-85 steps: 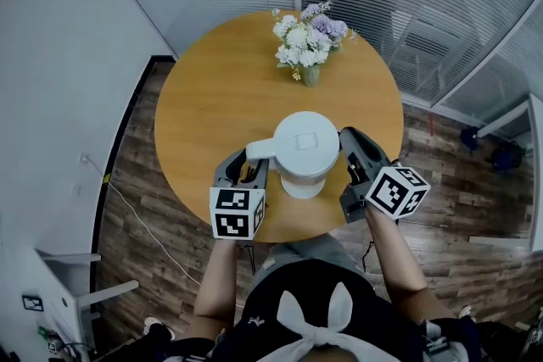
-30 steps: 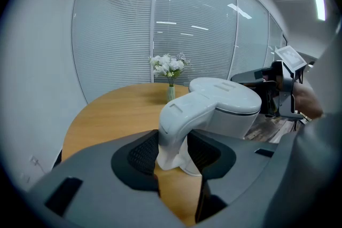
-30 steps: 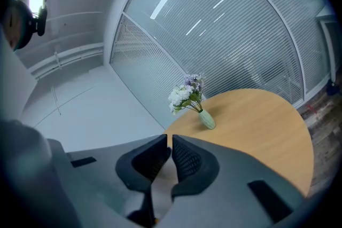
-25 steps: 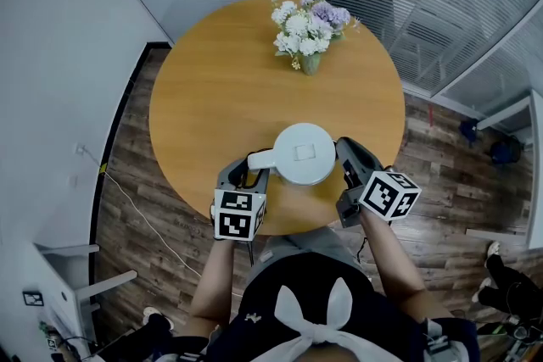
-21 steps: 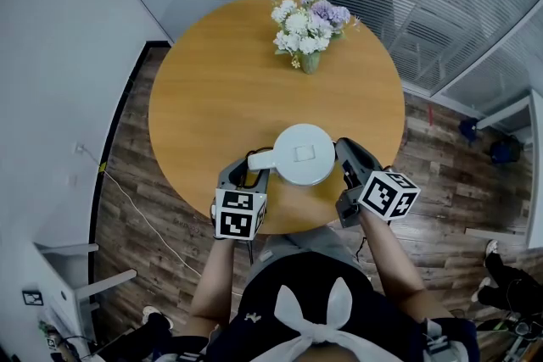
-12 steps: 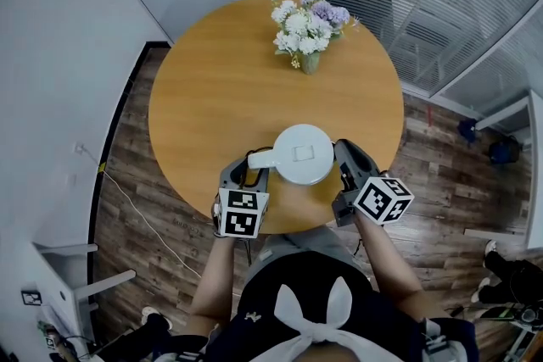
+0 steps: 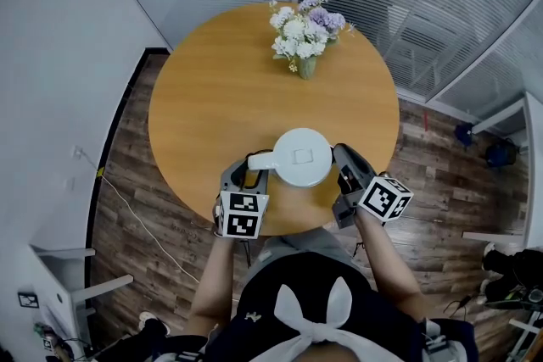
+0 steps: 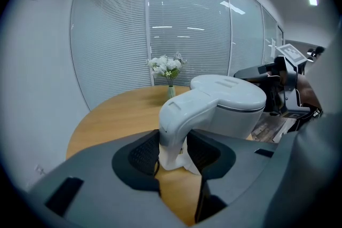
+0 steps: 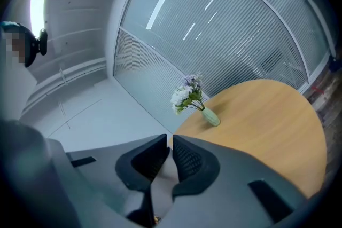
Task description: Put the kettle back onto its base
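A white electric kettle [image 7: 301, 155] stands near the front edge of the round wooden table [image 7: 212, 89], its handle pointing left. Its base is hidden under it in the head view. My left gripper [image 7: 253, 169] is shut on the handle. In the left gripper view the handle [image 8: 176, 120] sits between both pads of that gripper [image 8: 173, 151], with the kettle body [image 8: 230, 107] to the right. My right gripper [image 7: 342, 157] hovers beside the kettle's right side, shut and empty. In the right gripper view its tips [image 9: 168, 142] nearly touch and the kettle is out of sight.
A small green vase of white and purple flowers [image 7: 305, 34] stands at the table's far side, also visible as the vase [image 8: 169, 69] and the flowers [image 9: 191, 94]. The table's front rim is just under both grippers. Glass walls with blinds surround the table.
Since 3.4 s ago the kettle has come down and sits level. Over the last second both grippers and the kettle have hardly moved.
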The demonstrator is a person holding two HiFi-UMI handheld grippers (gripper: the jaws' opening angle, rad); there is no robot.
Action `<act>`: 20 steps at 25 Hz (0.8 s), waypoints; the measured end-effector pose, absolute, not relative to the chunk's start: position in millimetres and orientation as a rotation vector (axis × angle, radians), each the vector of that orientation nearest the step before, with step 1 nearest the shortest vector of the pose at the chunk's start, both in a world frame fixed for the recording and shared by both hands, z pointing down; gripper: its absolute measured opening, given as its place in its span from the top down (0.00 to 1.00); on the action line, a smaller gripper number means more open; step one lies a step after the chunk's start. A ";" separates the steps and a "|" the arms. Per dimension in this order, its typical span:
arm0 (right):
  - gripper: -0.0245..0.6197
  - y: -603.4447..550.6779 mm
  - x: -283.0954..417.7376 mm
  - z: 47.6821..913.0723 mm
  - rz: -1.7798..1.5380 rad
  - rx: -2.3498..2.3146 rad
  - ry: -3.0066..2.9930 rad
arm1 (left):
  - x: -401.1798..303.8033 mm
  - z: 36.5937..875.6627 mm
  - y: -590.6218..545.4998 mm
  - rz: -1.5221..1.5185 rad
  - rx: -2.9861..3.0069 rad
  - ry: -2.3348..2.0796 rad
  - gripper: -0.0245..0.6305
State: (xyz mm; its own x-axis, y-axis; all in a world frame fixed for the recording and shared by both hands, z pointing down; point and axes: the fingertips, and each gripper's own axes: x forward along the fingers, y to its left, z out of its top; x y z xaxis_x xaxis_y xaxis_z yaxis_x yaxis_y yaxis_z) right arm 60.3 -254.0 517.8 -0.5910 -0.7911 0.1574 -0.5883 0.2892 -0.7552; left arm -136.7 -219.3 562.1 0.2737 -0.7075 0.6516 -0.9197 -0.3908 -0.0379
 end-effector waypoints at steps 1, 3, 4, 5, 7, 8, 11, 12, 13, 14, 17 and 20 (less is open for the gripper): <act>0.90 -253.8 60.0 517.2 -1.182 -1.275 2.321 | -136.6 561.5 -219.3 0.836 2.206 -1.478 0.69; 0.90 -253.7 58.2 516.4 -1.148 -1.291 2.367 | -136.8 560.3 -219.6 0.818 2.211 -1.464 0.69; 0.90 -253.0 57.1 516.2 -1.118 -1.303 2.407 | -137.0 560.5 -219.4 0.819 2.209 -1.454 0.69; 0.90 -251.7 56.4 515.7 -1.082 -1.317 2.451 | -136.9 560.4 -219.0 0.823 2.208 -1.447 0.69; 0.90 -247.8 56.4 513.0 -1.027 -1.339 2.513 | -136.0 556.1 -217.8 0.825 2.211 -1.448 0.68; 0.89 -245.7 56.4 510.7 -1.015 -1.338 2.525 | -136.2 553.0 -216.7 0.826 2.214 -1.453 0.68; 0.81 -241.5 56.1 503.2 -0.985 -1.342 2.540 | -137.2 543.0 -211.4 0.825 2.227 -1.448 0.68; 0.80 -240.3 56.4 500.1 -0.956 -1.360 2.556 | -137.5 539.0 -209.4 0.826 2.231 -1.448 0.68; 0.80 -238.8 56.7 496.2 -0.913 -1.383 2.577 | -138.1 533.9 -207.5 0.828 2.238 -1.454 0.68; 0.80 -236.8 56.7 491.4 -0.860 -1.406 2.602 | -138.6 527.6 -205.5 0.828 2.247 -1.467 0.68; 0.82 -230.0 53.1 473.8 -0.692 -1.439 2.672 | -137.1 506.1 -201.3 0.808 2.289 -1.505 0.70; 0.85 -225.1 44.9 457.1 -0.583 -1.418 2.712 | -130.3 485.4 -201.4 0.750 2.332 -1.526 0.81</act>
